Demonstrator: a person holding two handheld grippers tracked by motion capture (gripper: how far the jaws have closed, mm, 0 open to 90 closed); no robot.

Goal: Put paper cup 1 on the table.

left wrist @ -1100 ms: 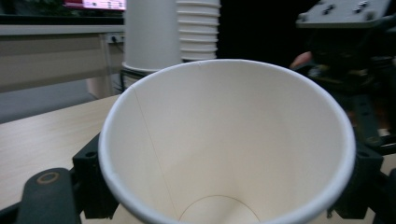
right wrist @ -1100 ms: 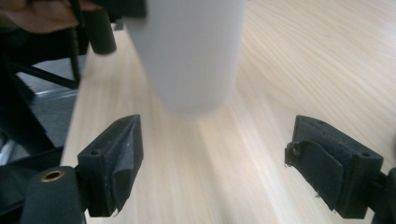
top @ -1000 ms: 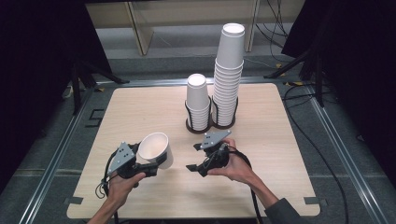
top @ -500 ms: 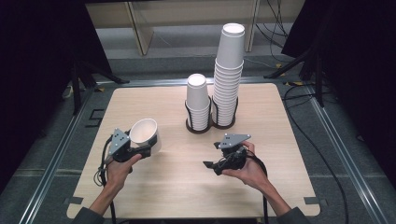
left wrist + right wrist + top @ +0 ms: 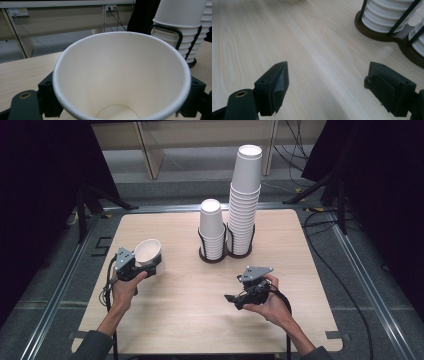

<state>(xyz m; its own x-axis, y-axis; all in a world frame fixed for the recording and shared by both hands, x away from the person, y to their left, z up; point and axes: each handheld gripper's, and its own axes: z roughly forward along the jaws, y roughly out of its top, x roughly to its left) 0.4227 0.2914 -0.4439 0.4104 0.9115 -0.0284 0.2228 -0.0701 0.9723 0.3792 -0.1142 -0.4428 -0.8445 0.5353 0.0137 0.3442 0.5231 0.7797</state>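
left gripper [image 5: 142, 265] clamped on a paper cup [image 5: 148, 252]
the cup tilts over the desk's [image 5: 200, 310] left side; its fingers have just eased slightly. right gripper [image 5: 235, 298] fingers apart, empty, above bare wood.

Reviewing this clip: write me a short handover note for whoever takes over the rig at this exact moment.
Left tool: shut on one white paper cup, pads on both sides of its wall, mouth tilted toward the camera, near the table's left edge.
Right tool: open, nothing between the pads, low over bare wood at front right.
Cup holder: at back centre, a short stack and a tall stack sit in it.
Done: one cup is in the left tool, apart from the stacks.
Left: the cup is not yet set down; probably place it upright on the table.
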